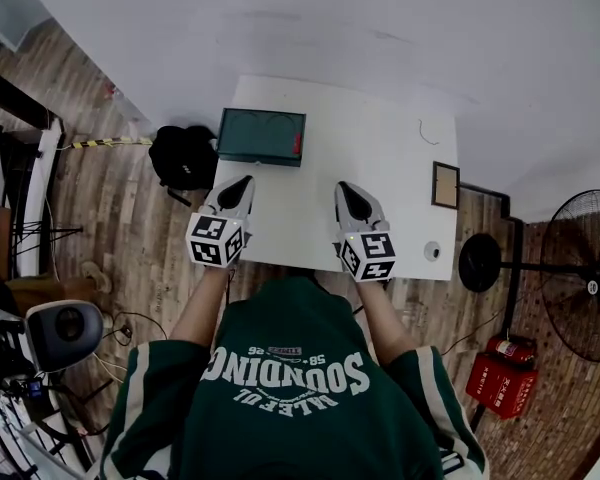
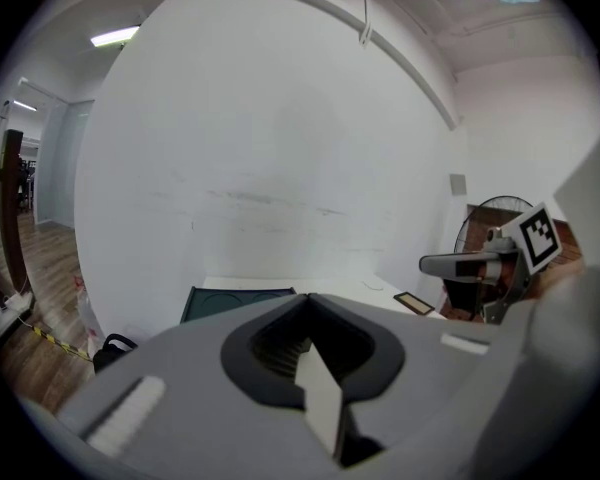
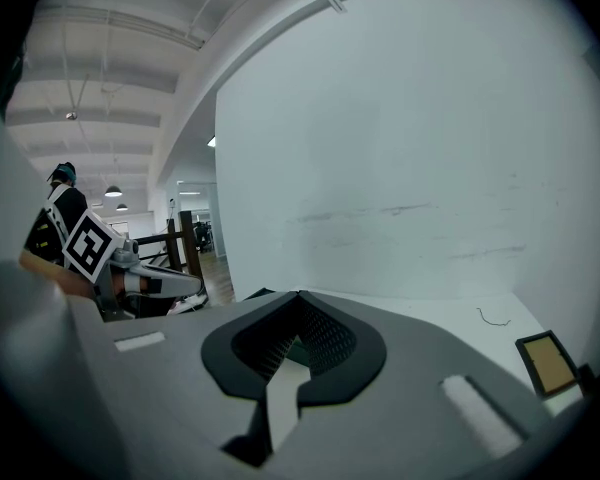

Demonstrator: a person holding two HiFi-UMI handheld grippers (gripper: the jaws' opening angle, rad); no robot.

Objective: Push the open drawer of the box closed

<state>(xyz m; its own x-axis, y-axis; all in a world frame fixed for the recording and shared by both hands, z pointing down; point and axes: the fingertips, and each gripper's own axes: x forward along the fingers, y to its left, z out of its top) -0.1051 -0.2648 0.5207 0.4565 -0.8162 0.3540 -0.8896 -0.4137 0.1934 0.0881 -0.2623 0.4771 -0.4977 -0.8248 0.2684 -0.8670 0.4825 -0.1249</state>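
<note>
**A:** Where is the box sitting?

**B:** The dark green flat box (image 1: 261, 136) is lying at the 11 o'clock corner of the white bench (image 1: 400, 158), close to the far edge. A small red piece (image 1: 297, 145) is showing at its 3 o'clock end. I can't tell from here which face the drawer is sticking out of.

**A:** Grippers?

**B:** The left hand-held gripper (image 1: 242, 182) is clenched, jaws meeting, nothing between them. The right hand-held gripper (image 1: 345, 188) is looking the same: jaws together, empty. Both are sitting over the near half of the bench with noses pointing to 12 o'clock, neither touching the box. The left one is nearer, with the box just past its nose at 12 to 1 o'clock. The forearms are running straight back to the person at 6 o'clock, marker cubes facing up.

**A:** So no contact yet?

**B:** That's my reading; the push isn't started. I'm suggesting clenched jaws as a blunt pusher, meeting the drawer front flat and mid-width. Push along the slide axis so the drawer isn't cocking. The box is looking light, so I'm expecting it to slide. I'd be bracing its opposite side with the other gripper and easing off as the front is coming flush.

**A:** Risk?

**B:** The box skating off that corner.
</note>
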